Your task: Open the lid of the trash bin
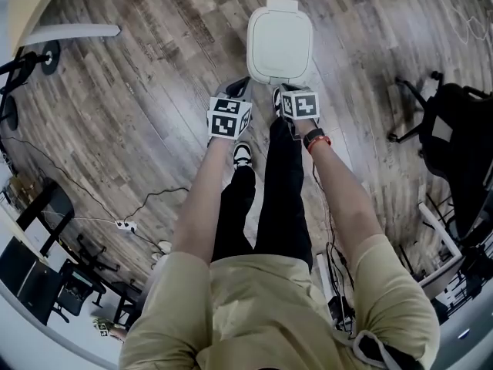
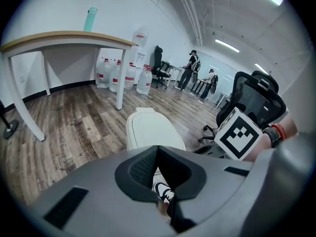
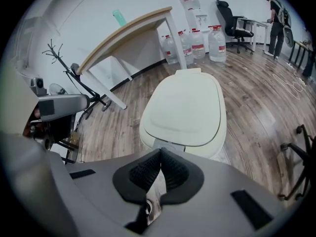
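Observation:
A white trash bin (image 1: pixel 280 43) stands on the wood floor just beyond the person's feet, its lid (image 3: pixel 186 108) flat down and shut. The bin (image 2: pixel 150 131) also shows ahead in the left gripper view. My left gripper (image 1: pixel 237 91) hovers near the bin's front left corner, jaws shut with nothing between them. My right gripper (image 1: pixel 283 93) hangs at the bin's front edge, close to the grey tab (image 3: pixel 167 144) under the lid rim; its jaws are shut and hold nothing. Neither gripper touches the bin.
A wooden-topped table (image 3: pixel 126 33) stands left of the bin. Water jugs (image 3: pixel 197 43) line the far wall. A black office chair (image 1: pixel 451 133) is at the right, a power strip with cable (image 1: pixel 125 224) at the left. A coat rack (image 3: pixel 69 70) stands nearby.

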Demonstrator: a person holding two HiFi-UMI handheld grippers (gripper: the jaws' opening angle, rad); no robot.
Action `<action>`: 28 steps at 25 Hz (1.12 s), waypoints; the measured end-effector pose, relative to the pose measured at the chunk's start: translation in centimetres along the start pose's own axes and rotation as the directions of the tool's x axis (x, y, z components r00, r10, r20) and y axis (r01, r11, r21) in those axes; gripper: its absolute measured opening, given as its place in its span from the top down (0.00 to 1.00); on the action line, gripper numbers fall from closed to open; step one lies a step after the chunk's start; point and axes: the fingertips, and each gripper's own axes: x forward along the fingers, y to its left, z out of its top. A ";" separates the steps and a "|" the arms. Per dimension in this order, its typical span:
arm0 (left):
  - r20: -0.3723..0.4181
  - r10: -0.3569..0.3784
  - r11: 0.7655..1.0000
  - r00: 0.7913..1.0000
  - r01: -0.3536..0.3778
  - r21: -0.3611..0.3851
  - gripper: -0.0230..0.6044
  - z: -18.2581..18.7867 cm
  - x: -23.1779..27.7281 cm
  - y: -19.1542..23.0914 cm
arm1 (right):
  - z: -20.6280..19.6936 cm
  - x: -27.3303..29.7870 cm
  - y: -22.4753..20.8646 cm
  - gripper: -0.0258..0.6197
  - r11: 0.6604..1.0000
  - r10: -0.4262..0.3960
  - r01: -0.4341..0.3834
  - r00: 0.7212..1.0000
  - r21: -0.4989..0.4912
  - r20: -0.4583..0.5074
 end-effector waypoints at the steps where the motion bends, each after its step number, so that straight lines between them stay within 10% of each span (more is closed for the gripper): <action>1: 0.000 -0.002 1.000 1.000 0.002 -0.001 0.93 -0.2 0.2 0.2 | -0.1 0.4 -0.1 0.96 1.000 -0.001 0.001 1.000 -0.001 -0.005; 28: -0.029 -0.007 1.000 1.000 0.007 -0.003 0.92 -3.5 1.6 0.6 | -2.2 3.6 -1.7 0.94 0.998 -0.049 0.049 0.999 -0.026 0.003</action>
